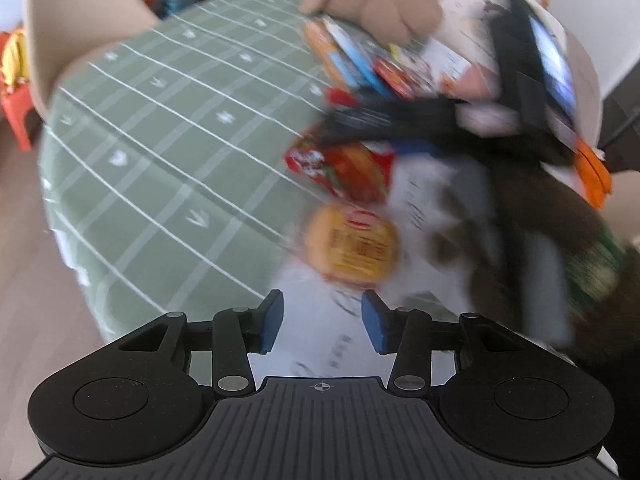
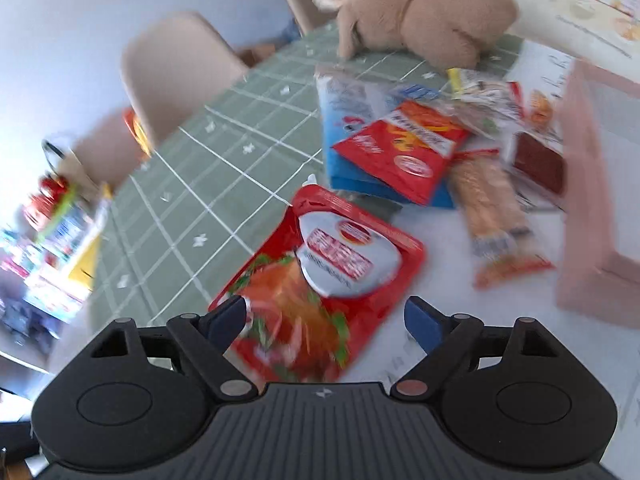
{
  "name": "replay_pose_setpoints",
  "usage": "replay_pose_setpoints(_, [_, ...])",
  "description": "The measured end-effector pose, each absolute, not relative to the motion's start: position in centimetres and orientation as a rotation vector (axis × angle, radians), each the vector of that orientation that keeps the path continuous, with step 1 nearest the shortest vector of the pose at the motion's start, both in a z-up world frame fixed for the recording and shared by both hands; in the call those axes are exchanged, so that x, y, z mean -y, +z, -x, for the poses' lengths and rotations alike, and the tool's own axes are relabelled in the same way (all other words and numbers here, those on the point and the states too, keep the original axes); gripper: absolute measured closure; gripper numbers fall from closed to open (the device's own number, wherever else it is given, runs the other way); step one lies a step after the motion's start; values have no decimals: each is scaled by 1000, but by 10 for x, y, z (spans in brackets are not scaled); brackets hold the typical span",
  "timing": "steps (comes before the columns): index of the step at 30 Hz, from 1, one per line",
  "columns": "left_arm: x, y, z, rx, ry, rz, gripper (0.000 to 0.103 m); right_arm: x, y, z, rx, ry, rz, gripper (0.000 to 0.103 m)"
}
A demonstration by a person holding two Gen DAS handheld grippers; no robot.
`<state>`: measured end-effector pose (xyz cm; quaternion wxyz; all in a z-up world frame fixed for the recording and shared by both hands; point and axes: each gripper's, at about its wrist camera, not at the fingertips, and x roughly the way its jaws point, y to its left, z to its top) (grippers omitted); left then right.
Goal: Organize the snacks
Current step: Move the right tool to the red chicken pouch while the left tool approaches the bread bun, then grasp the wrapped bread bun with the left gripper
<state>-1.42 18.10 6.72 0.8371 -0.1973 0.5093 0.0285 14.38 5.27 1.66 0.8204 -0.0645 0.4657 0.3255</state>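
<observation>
A red pouch (image 2: 320, 280) with a silver oval label lies flat on the table, partly on a white sheet (image 2: 460, 292). My right gripper (image 2: 326, 312) hovers over its near end, jaws wide, the pouch between the blue pads (image 2: 420, 320) without being pressed. The same red pouch (image 1: 340, 168) shows in the left wrist view, blurred. A round yellow-orange snack pack (image 1: 352, 240) lies just ahead of my left gripper (image 1: 322, 312), which is open with nothing between its pads. Behind lies a pile: a blue packet (image 2: 344, 120), a red bag (image 2: 404, 148) and a long biscuit pack (image 2: 492, 208).
A tan plush rabbit (image 2: 424, 16) lies at the table's far side. A pink box (image 2: 600, 184) stands at the right. The green checked tablecloth (image 2: 208, 152) covers the left part, with beige chairs (image 2: 176, 68) beyond. A dark sleeve (image 1: 520, 240) crosses the left wrist view.
</observation>
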Motion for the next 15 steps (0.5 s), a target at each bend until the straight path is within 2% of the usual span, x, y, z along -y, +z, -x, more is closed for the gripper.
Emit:
replay_pose_setpoints(5, [-168, 53, 1, -1093, 30, 442, 58, -88, 13, -140, -834, 745, 409, 12])
replay_pose_setpoints(15, [-190, 52, -33, -1000, 176, 362, 57, 11, 3, -130, -878, 705, 367, 12])
